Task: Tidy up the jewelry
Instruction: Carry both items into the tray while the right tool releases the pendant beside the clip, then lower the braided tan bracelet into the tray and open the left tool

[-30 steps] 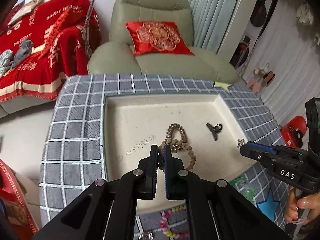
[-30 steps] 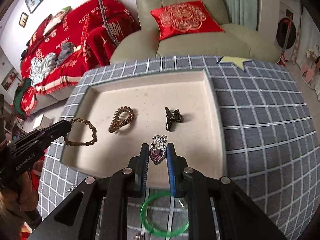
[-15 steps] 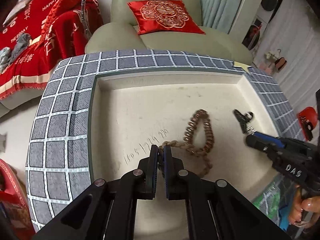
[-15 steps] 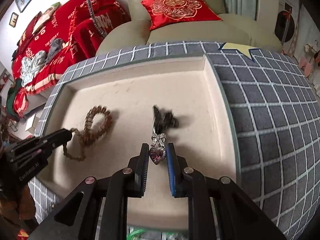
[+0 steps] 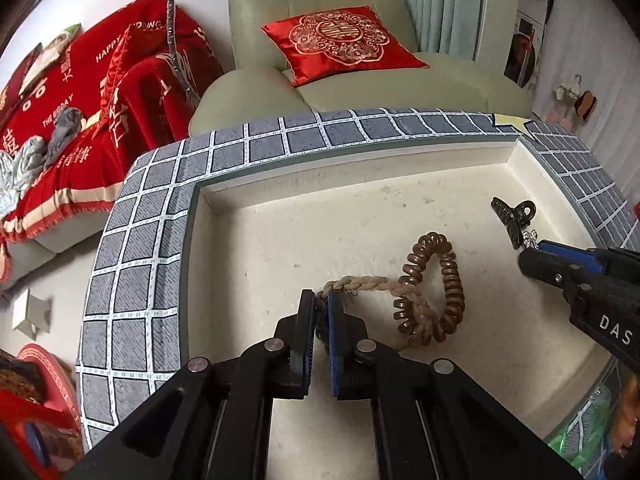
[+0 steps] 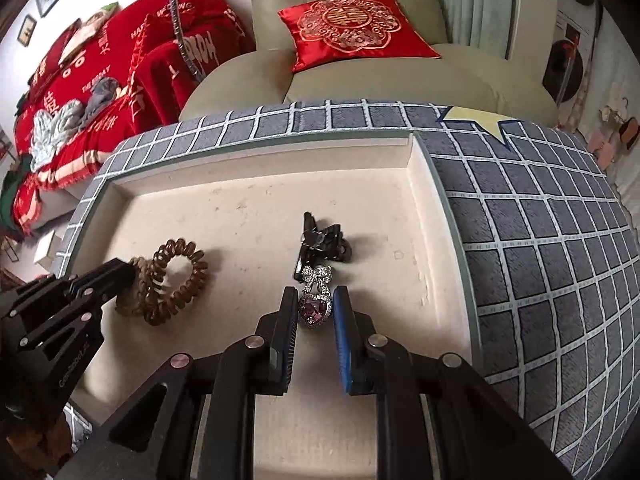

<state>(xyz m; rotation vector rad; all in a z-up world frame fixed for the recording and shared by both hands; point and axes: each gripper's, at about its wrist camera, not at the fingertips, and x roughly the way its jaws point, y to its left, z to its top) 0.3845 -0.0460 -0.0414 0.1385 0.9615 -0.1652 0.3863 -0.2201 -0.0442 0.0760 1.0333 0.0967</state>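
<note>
My left gripper (image 5: 321, 300) is shut on a braided tan rope bracelet (image 5: 368, 282), low over the cream tray floor (image 5: 320, 216). The bracelet trails onto a brown spiral hair tie (image 5: 434, 288) lying in the tray. My right gripper (image 6: 315, 304) is shut on a purple heart brooch with a silver bow (image 6: 316, 300), just above the tray floor (image 6: 240, 216). A black claw hair clip (image 6: 320, 244) lies right behind the brooch. The hair tie (image 6: 176, 280) and the left gripper show at the left of the right wrist view.
The tray is sunk in a grey checked cushion frame (image 6: 540, 220). A green armchair with a red pillow (image 5: 340, 40) stands behind it. A red-covered sofa (image 5: 80, 100) is at the left. A green bangle (image 5: 588, 436) lies outside the tray's near right edge.
Both grippers have moved forward and down into the tray with their items. The rope bracelet now lies across the spiral hair tie, and the brooch has come close to the black clip.
</note>
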